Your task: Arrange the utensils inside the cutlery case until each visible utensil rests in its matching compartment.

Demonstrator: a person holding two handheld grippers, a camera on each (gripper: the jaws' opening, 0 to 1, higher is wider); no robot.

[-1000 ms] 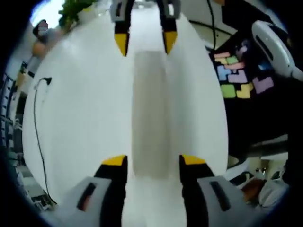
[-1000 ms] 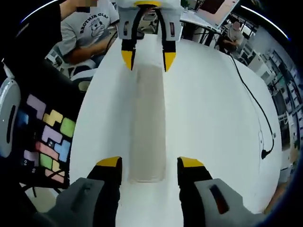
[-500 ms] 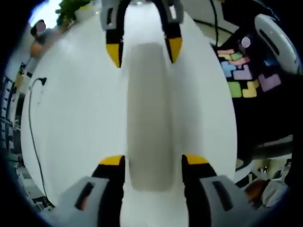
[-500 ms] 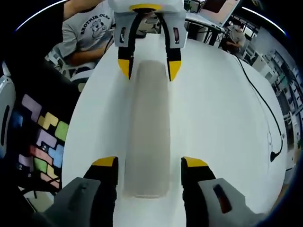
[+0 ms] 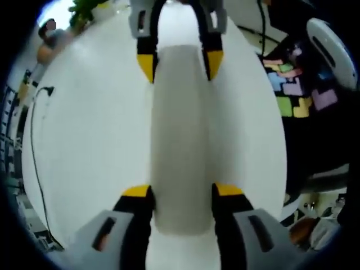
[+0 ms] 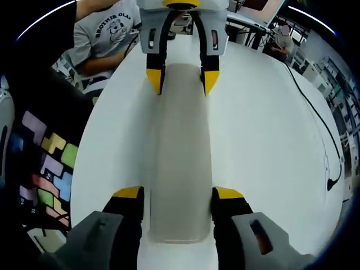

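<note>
A long, pale grey, closed cutlery case [image 5: 180, 129] lies lengthwise on the white table [image 5: 90, 135]. In the left gripper view my left gripper [image 5: 181, 192] straddles the case's near end, its yellow-tipped jaws pressed against both sides. My right gripper [image 5: 180, 63] grips the far end the same way. In the right gripper view the case [image 6: 181, 140] runs from my right gripper [image 6: 177, 194] up to my left gripper [image 6: 183, 81]. The case's inside is hidden.
A black board with coloured puzzle pieces [image 5: 292, 90] [image 6: 53, 169] sits beside the table. A black cable [image 5: 34, 140] [image 6: 323, 152] trails over the table's other side. A person in a grey T-shirt [image 6: 109, 39] sits at the far end.
Both grippers have moved in along the case from its ends, so it now reaches between each pair of jaws. The jaws have narrowed slightly onto its sides.
</note>
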